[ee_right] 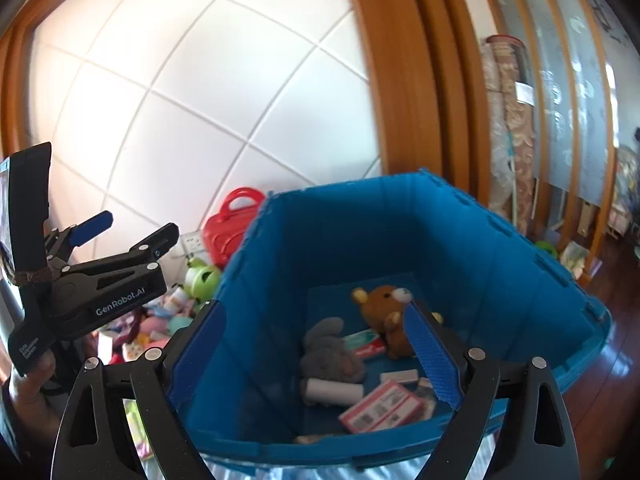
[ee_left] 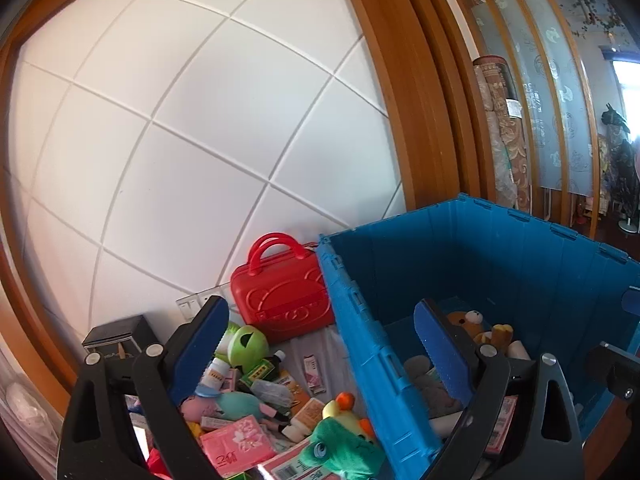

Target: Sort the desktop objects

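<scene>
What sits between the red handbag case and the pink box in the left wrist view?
A green frog toy, small bottles and cartons lie between red case and pink box.

- White tiled wall (ee_left: 192,128) with grey grout lines, filling the background behind the desktop.
- Wooden frame (ee_left: 404,92), orange-brown, running upright along the right edge of the wall.
- Wooden slats (ee_left: 516,60) with frosted, patterned glass panels (ee_left: 560,92) between them, right of the frame.
- Rolled patterned fabric (ee_left: 500,128), standing upright against the slats.
- White wall socket (ee_left: 191,303), low on the wall at the back edge of the desktop.
- Dark wooden floor (ee_right: 616,364), seen at the lower right.
</scene>
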Motion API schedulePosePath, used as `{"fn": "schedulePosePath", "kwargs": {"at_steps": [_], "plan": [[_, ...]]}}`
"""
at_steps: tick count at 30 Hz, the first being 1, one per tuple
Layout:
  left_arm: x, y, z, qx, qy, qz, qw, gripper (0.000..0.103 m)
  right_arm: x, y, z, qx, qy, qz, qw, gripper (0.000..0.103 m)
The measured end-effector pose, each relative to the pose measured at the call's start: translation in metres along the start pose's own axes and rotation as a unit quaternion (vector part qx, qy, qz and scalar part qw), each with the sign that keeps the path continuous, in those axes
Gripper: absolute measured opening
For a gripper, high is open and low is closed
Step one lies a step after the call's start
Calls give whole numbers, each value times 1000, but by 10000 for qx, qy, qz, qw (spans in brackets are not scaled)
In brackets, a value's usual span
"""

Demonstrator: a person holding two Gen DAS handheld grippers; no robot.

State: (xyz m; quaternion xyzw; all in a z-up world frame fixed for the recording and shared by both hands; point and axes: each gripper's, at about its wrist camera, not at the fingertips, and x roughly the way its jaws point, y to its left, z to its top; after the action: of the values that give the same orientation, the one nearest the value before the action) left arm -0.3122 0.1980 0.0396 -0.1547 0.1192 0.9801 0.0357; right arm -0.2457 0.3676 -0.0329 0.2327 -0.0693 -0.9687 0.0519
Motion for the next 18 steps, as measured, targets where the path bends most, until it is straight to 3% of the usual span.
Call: {"fn": "schedulePosePath", "kwargs": {"at_steps": [10,18], "plan": [[-22,79,-50,-169,-91,333,9993,95,-12,79,-22,-366,-284,457,9979,97],[-42,130,-86,-217,-52,38,9997,95,-47,159,-54,-566,-685,478,9949,103]]}}
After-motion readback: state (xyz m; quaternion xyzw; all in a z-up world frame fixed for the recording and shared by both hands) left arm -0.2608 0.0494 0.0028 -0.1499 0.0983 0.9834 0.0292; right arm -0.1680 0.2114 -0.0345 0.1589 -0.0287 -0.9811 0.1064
